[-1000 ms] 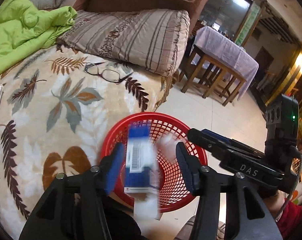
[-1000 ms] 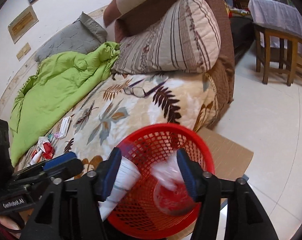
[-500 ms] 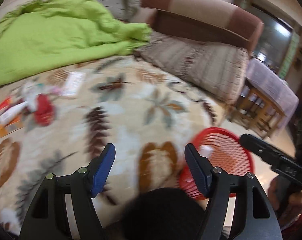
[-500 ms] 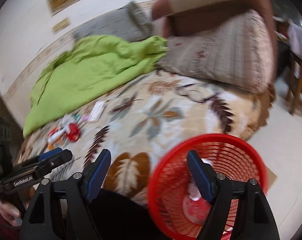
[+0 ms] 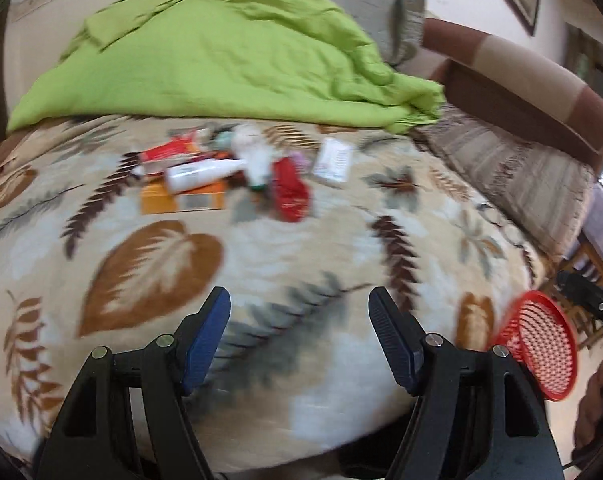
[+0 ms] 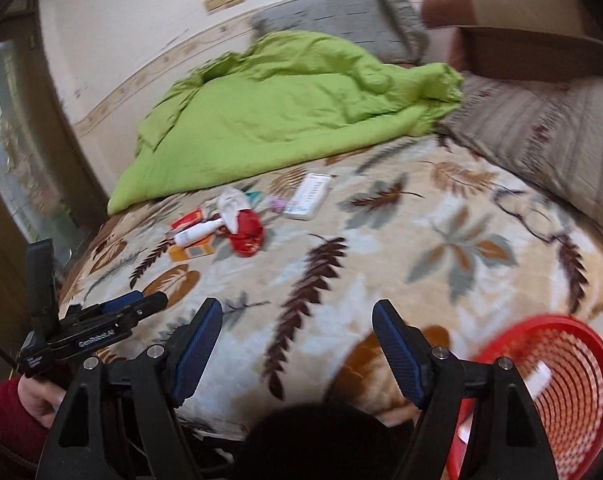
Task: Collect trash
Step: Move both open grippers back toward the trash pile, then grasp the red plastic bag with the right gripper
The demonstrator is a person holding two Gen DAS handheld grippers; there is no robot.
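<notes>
Your left gripper – fingers released, empty | right gripper – likewise | trash pile on bed | red basket at bed's edge.

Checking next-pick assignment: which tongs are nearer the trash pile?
Left. The left tongs sit closer, facing the trash pile; the right tongs hang farther right, by the red basket.

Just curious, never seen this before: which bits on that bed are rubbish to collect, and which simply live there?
Job:
red mesh basket
white plastic bottle
crumpled red wrapper
orange flat box

Lying about:
green quilt
striped pillow
black-framed glasses
</notes>
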